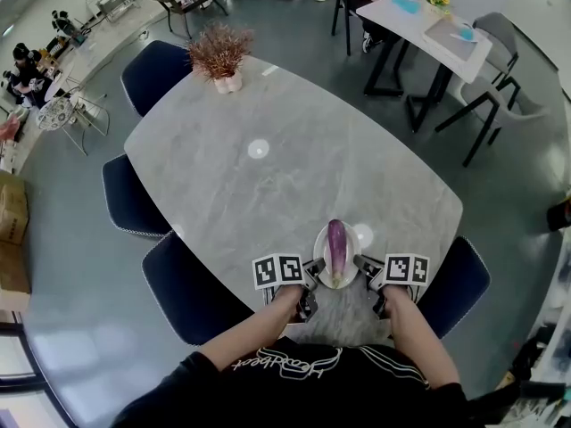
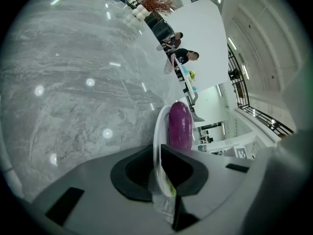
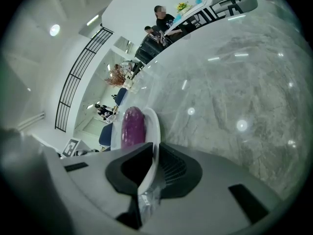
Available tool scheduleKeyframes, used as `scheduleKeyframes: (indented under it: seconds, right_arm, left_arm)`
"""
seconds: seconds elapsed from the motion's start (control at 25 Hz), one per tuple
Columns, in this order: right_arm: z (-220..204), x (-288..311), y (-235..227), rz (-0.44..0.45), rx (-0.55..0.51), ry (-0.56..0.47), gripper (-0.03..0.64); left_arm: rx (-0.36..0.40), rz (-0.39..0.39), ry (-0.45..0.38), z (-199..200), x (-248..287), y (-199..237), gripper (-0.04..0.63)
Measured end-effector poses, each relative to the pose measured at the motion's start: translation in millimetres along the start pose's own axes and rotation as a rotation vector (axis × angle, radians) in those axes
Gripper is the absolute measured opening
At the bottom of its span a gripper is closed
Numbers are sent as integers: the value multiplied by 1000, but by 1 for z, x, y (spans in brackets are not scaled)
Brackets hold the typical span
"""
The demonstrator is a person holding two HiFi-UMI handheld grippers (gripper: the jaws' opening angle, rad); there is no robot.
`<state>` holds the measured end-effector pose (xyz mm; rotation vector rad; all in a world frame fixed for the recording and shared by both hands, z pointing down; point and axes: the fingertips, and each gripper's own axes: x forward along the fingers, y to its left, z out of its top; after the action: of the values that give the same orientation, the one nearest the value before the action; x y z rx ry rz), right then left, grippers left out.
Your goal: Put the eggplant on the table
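A purple eggplant (image 1: 335,244) lies lengthwise on a white plate (image 1: 319,242) at the near edge of the grey marble table (image 1: 268,176). My left gripper (image 1: 312,275) is shut on the plate's left rim, and my right gripper (image 1: 361,269) is shut on its right rim. The left gripper view has the plate rim (image 2: 157,131) edge-on between the dark pads, with the eggplant (image 2: 180,124) just beyond. In the right gripper view the plate rim (image 3: 152,146) is likewise pinched, and the eggplant (image 3: 132,126) lies left of it. Whether the plate rests on the table or hangs just above it I cannot tell.
A dried plant in a white pot (image 1: 220,56) stands at the table's far end. Dark blue chairs (image 1: 134,199) line the left side, one more (image 1: 455,283) at the near right. A second table (image 1: 428,20) with people stands at the back right.
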<state>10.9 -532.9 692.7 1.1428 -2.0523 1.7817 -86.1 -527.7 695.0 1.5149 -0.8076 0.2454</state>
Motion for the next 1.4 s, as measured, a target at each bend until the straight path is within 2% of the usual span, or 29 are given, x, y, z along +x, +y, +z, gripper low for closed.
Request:
scheduleKeyframes:
  seconds: [0.16,0.32,0.56,0.68,0.88,1.0,1.08,1.24,1.32,1.4]
  right_arm:
    - [0,-1,-1,-7,-13,-9,22]
    - [4,-7,-3,-51,-39,-45,43]
    - [2,-17,-7,-77,-47,-58,43]
    - [-3,-20,-7,-74,-47,-56,43]
    - [-10,-25,-2,-33,-66,-51,43]
    - [-12,-34,4,-17,-99,-68,43]
    - [-18,-40,14,23,-129,-59,41]
    - [-40,-59,52,187,-169,-25,41]
    - [-49,-76,68,248,-195,-23,20]
    - [-55,-94,81,290,-237,-30,14]
  left_arm:
    - [15,3,10,0,1,0,29]
    - [23,13,4,1,-1,2,31]
    - [9,3,-16,5,-8,1,81]
    - [18,3,-28,8,-12,2,100]
    - [-10,-8,-72,9,-26,8,109]
    - [13,5,-103,5,-38,7,109]
    - [35,12,-119,-1,-46,3,109]
    - [53,-29,-141,-22,-62,-17,107]
    - [51,-100,-174,-34,-70,-37,107]
    - [42,-213,-213,-47,-81,-63,106]
